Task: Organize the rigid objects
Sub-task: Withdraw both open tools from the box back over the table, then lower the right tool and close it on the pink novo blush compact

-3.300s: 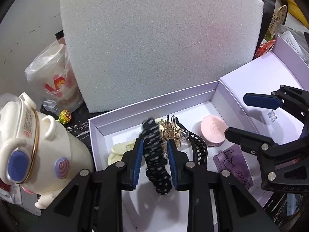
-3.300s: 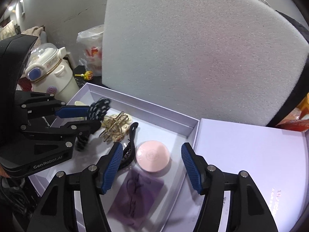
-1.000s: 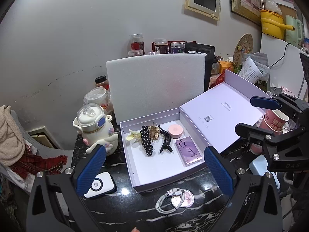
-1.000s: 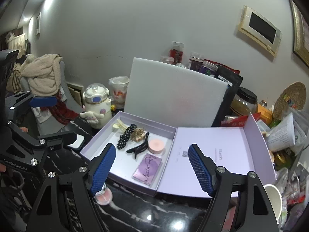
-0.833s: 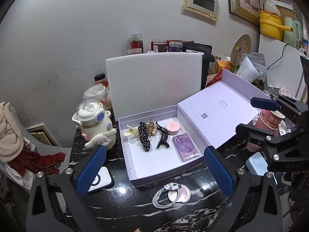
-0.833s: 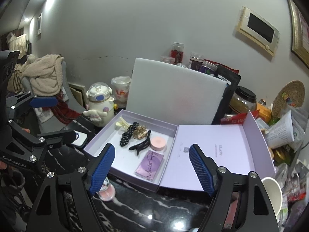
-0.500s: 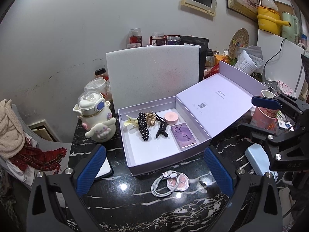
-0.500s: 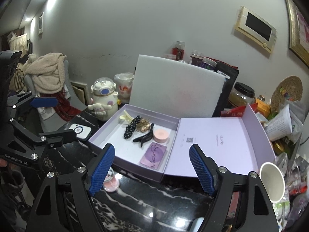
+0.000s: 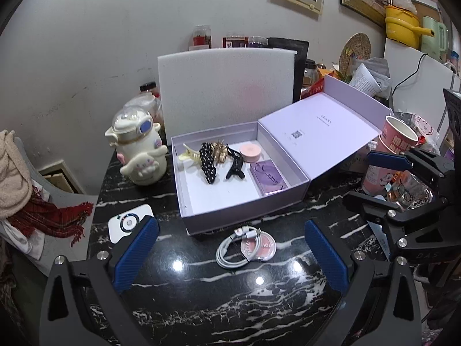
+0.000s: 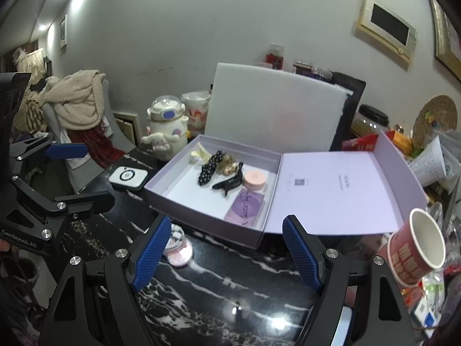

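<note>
- Open lavender cardboard box (image 9: 184, 190) sits on the black marble table (image 9: 201, 288), lid (image 9: 317, 127) lying right.
- Inside, left to right: cream hair clip (image 9: 188, 155), black dotted clip (image 9: 209, 164), gold clip (image 9: 219, 151), black claw clip (image 9: 234, 165), round pink compact (image 9: 250, 151).
- White coiled cable (image 9: 230, 249) lies before the box.

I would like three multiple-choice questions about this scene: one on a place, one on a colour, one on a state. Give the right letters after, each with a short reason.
1. Where does the white cable lie?
A. inside the box
B. on the table in front of the box
C. on the lid

2. What colour is the round case in the box?
A. pink
B. green
C. black

3. How is the left gripper?
A. shut on a clip
B. open, holding nothing
C. shut, empty

Answers:
1 B, it is coiled on the black marble before the box wall.
2 A, its top is pale pink.
3 B, its blue pads stand wide apart.
</note>
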`<state>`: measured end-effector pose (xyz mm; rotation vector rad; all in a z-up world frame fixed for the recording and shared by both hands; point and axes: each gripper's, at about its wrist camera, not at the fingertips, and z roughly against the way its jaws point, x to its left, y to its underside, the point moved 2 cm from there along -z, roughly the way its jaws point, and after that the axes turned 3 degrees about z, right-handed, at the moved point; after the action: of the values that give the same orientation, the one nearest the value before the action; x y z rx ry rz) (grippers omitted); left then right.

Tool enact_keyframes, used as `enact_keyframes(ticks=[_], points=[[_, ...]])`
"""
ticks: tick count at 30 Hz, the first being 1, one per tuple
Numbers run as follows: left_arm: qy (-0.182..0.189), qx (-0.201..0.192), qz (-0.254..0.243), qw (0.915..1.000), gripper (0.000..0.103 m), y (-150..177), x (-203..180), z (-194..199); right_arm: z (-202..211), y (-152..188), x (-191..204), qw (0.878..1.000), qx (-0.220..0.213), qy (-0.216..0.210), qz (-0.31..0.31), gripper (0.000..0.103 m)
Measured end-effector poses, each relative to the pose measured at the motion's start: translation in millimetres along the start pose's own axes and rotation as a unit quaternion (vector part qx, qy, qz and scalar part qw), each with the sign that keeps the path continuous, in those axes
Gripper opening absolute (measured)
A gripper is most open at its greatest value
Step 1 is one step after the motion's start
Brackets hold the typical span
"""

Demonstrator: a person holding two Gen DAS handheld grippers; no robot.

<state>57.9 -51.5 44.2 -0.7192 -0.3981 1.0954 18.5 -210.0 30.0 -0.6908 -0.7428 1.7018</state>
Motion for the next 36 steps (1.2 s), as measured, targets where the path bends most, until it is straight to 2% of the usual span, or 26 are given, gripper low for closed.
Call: enact_keyframes(ticks=[16,36], points=[[0.023,0.047,0.012,0.9986,0.103,43,4,-24,-34,44,9,0.998,0.045,-0.028,-0.028,0.08],[0.059,0.106,0.062,0.9907,0.103,73,31,-71,-96,71,25,0.993,0.106,-0.056,-0.023,0.08]])
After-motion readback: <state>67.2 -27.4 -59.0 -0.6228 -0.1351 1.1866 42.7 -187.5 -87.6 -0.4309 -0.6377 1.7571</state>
